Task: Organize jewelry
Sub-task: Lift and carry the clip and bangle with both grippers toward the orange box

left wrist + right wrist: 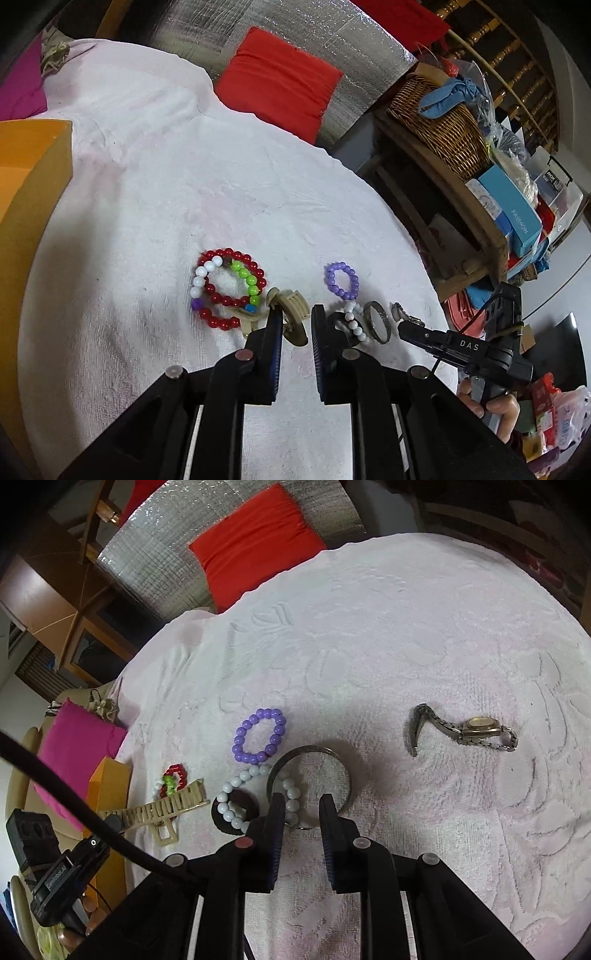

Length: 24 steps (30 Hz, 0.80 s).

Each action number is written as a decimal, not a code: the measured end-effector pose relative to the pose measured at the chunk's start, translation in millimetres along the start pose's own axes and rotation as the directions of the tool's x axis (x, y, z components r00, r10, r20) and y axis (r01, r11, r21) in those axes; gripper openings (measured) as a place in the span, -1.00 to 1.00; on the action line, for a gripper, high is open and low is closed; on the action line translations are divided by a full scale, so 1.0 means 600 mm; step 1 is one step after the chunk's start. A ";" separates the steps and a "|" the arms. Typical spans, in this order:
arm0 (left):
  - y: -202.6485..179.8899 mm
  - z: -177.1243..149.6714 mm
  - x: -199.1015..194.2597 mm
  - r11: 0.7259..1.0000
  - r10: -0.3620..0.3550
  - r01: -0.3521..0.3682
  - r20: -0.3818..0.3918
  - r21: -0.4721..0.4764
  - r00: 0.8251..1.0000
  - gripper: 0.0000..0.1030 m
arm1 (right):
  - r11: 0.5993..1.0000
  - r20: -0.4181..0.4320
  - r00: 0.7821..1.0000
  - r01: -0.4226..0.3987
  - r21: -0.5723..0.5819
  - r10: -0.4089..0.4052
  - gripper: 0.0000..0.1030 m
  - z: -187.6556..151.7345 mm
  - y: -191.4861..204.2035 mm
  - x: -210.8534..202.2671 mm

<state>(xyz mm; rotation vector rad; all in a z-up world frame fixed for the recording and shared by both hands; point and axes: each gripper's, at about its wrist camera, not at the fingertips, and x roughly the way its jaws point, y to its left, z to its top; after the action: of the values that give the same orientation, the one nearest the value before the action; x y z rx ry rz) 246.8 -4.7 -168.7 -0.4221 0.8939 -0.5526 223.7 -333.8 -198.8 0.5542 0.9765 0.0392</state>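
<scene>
Jewelry lies on a white towel (155, 192). My left gripper (297, 314) is open, its fingers either side of a beige hair claw clip (290, 312). Left of it lie a red bead bracelet (221, 291) and a multicolour bead bracelet (243, 277). A purple bead bracelet (259, 735), a white bead bracelet (236, 806) over a dark ring (221, 821) and a metal bangle (308, 786) lie together. My right gripper (302, 803) is open, its fingers over the bangle's near rim. A metal wristwatch (476, 731) lies to the right.
An orange box (26, 166) stands at the towel's left edge. A red cushion (280, 81) and silver foil mat lie beyond the towel. A wicker basket (439, 125) and stacked boxes crowd the right side. A pink cushion (74, 753) lies at the left.
</scene>
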 end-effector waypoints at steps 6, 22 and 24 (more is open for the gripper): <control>-0.009 -0.004 0.009 0.999 -0.028 0.029 -0.048 0.015 0.998 -0.67 | 1.000 -0.016 1.000 0.015 0.019 -0.014 -0.60 0.001 -0.012 0.008; -0.071 -0.026 0.008 0.982 -0.070 0.086 -0.095 0.169 0.993 -0.83 | 0.994 0.008 0.995 0.103 -0.023 -0.103 -0.59 0.016 -0.022 0.045; -0.077 -0.033 0.006 0.977 -0.073 0.094 -0.111 0.192 0.991 -0.83 | 0.983 0.028 0.987 0.163 -0.084 -0.161 -0.83 0.014 -0.007 0.050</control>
<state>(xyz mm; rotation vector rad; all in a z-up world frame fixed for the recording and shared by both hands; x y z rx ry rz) 219.8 -45.3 -156.5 -0.2536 0.9131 -0.7390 246.5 -332.7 -220.4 0.3943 0.9922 -0.0697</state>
